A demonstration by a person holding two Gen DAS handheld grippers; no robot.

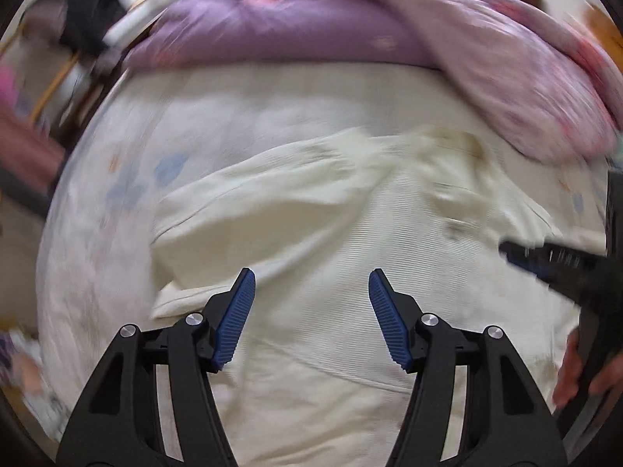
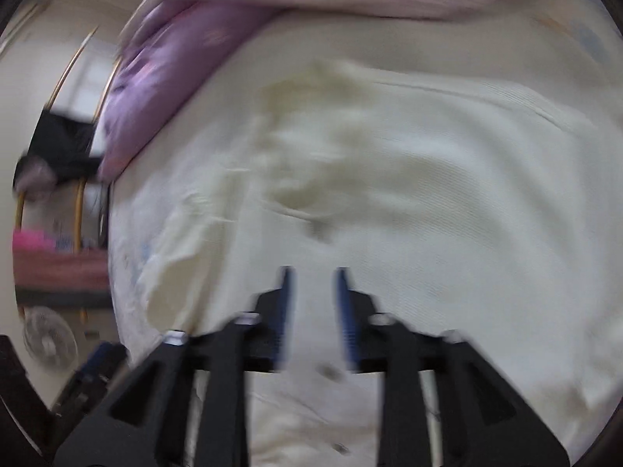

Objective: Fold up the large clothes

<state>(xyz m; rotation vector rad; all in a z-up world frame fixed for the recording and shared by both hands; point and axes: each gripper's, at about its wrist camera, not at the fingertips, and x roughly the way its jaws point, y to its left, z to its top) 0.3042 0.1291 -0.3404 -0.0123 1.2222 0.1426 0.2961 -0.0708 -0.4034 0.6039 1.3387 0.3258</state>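
1. Motion blur smears both views; the cream garment (image 1: 311,210) lies spread on the bed (image 1: 97,233).
2. The left claw (image 1: 311,280) gapes wide, released, holding nothing.
3. The right claw (image 2: 311,280) stands parted, empty, over the garment.

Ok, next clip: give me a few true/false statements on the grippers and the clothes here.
1. The left gripper is open with nothing between its pads. True.
2. The right gripper is clamped on a purple pillow. False: it is open and empty above the cream garment.
3. The cream garment lies on a pale bed sheet. True.
4. The purple pillow lies on top of the cream garment. False: it sits beyond it, at the far end of the bed.
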